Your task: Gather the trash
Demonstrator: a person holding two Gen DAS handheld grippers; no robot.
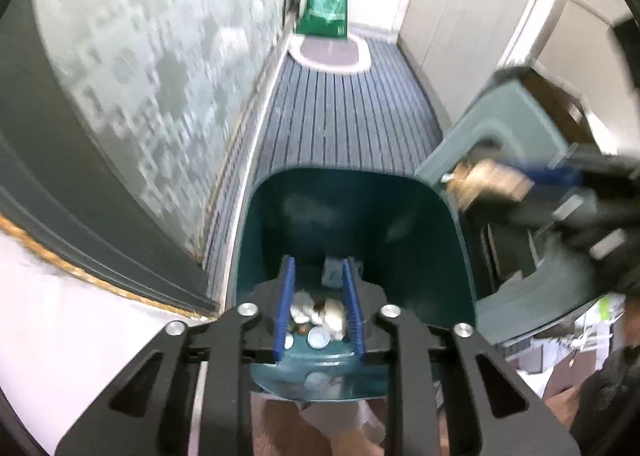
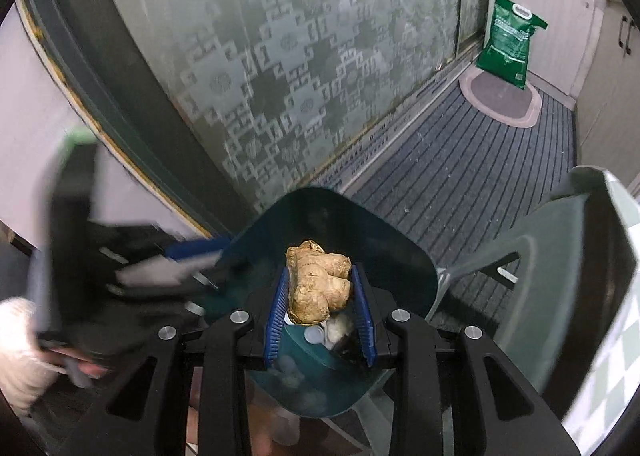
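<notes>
A dark green trash bin [image 1: 340, 216] stands uncovered below both grippers, with crumpled white scraps and bottle caps [image 1: 320, 316] at its bottom. My left gripper [image 1: 318, 262] hovers over the bin's near side, jaws a little apart with nothing between them. In the right wrist view it is a blurred shape [image 2: 196, 250] at the bin's left rim. My right gripper [image 2: 320, 270] is shut on a knobbly piece of ginger root [image 2: 320, 288], right above the bin [image 2: 320, 212]. In the left wrist view the ginger [image 1: 484, 176] shows blurred, over the bin's right rim.
The bin's grey-green lid [image 1: 508, 128] is tipped up on the right. A frosted patterned glass door [image 1: 140, 76] runs along the left. A striped rug [image 1: 332, 116] leads to an oval mat [image 1: 330, 50] and a green bag [image 1: 326, 2]. Pale cabinets [image 1: 460, 16] line the right.
</notes>
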